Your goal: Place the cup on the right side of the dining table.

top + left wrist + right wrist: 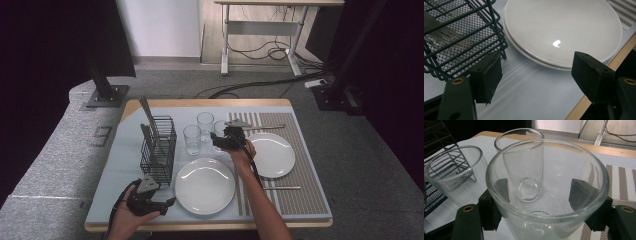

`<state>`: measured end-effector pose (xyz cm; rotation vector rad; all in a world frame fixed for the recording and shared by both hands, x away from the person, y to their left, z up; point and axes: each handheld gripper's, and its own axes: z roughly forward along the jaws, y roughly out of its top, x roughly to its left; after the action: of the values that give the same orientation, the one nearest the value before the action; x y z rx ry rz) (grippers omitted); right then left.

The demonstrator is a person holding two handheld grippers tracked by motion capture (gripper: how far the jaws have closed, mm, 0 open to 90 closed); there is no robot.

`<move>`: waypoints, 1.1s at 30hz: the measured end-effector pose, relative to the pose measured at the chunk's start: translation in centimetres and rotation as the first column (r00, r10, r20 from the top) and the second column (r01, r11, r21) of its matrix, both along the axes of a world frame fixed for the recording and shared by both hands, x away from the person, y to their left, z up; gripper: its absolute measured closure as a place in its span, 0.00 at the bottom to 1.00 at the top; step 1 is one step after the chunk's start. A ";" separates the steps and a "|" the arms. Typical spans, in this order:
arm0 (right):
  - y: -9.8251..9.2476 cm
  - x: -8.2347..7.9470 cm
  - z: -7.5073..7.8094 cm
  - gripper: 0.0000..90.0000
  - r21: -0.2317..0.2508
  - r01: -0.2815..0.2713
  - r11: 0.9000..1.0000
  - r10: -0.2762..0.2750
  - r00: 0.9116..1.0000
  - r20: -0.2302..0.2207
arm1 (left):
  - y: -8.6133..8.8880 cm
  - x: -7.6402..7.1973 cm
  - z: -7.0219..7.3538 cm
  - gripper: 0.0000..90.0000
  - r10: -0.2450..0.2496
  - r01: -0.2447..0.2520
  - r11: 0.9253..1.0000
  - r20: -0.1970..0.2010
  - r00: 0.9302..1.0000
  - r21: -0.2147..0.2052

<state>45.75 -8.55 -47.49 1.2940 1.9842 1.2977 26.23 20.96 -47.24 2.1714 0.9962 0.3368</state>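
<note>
On the table (310,200) lies a pale blue cloth, with a striped placemat (300,175) at about 3 o'clock. From the high view, the right gripper (220,141) covers most of the glass it works on, so only a little clear rim shows there near the middle of the table. The wire basket (159,145) at 9 o'clock holds cutlery, but its mesh hides the lower parts. In the left gripper view this basket is cut off by the upper left edge, and the near white plate (564,27) is cut off at the top.

In the right gripper view, the nearest glass (547,195) stands between the two black jaws, and both pads sit against its sides, seen partly through the glass wall. The jaws are wide, because the glass is wide. Two other glasses stand behind it, one at 12 o'clock (524,170) and one at 10 o'clock (456,172), close together; whether they touch I cannot tell.

The left gripper (534,75) rests at 7 o'clock, jaws wide apart with nothing between them, over the cloth just beside the basket and the plate.
</note>
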 end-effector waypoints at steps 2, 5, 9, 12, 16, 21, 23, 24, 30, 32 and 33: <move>-0.1 0.1 0.1 0.33 0.004 0.003 1.000 -0.003 1.000 0.000 | 0.0 0.0 0.0 0.28 -0.001 0.001 1.000 0.000 1.000 -0.001; -0.3 0.1 0.4 0.33 0.006 0.004 1.000 -0.004 1.000 0.004 | 0.0 0.0 0.0 0.28 0.000 0.000 1.000 0.001 1.000 -0.001; -0.6 0.1 0.5 0.33 0.010 0.007 1.000 -0.007 1.000 0.007 | 0.0 0.0 0.0 0.28 0.000 0.000 1.000 0.001 1.000 0.000; -0.8 0.2 0.6 0.33 0.008 0.013 1.000 -0.013 1.000 0.006 | 0.0 0.0 0.0 0.28 0.000 0.000 1.000 0.000 1.000 0.000; -1.2 0.3 0.7 0.33 0.013 0.020 1.000 -0.020 1.000 0.007 | 0.0 0.0 0.0 0.28 0.000 0.000 1.000 0.000 1.000 0.000; -1.5 0.4 0.7 0.33 0.019 0.031 0.999 -0.031 0.999 0.006 | 0.0 0.0 0.0 0.28 0.001 -0.001 1.000 -0.001 1.000 0.001; -1.7 0.4 0.7 0.33 0.020 0.038 0.999 -0.038 0.999 0.003 | 0.0 0.0 0.0 0.28 0.000 0.000 1.000 -0.001 1.000 0.001; -1.8 0.5 0.7 0.33 0.022 0.040 0.999 -0.040 0.999 0.003 | 0.0 0.0 0.0 0.28 0.000 0.000 1.000 0.000 1.000 0.001; -2.2 0.6 0.8 0.33 0.027 0.050 0.998 -0.050 0.999 0.002 | -0.1 0.0 0.0 0.27 -0.002 0.002 1.000 -0.004 1.000 -0.003; -2.4 0.7 0.8 0.33 0.028 0.055 0.998 -0.055 0.998 0.001 | -0.1 0.0 -0.1 0.27 -0.001 0.001 1.000 -0.004 1.000 -0.001; -2.5 0.7 0.8 0.33 0.027 0.057 0.998 -0.057 0.998 0.000 | -0.1 0.0 -0.1 0.27 -0.001 0.001 1.000 -0.004 1.000 -0.001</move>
<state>46.50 -11.06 -46.68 1.3522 1.9212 1.3020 26.25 20.87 -47.32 2.1728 0.9971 0.3311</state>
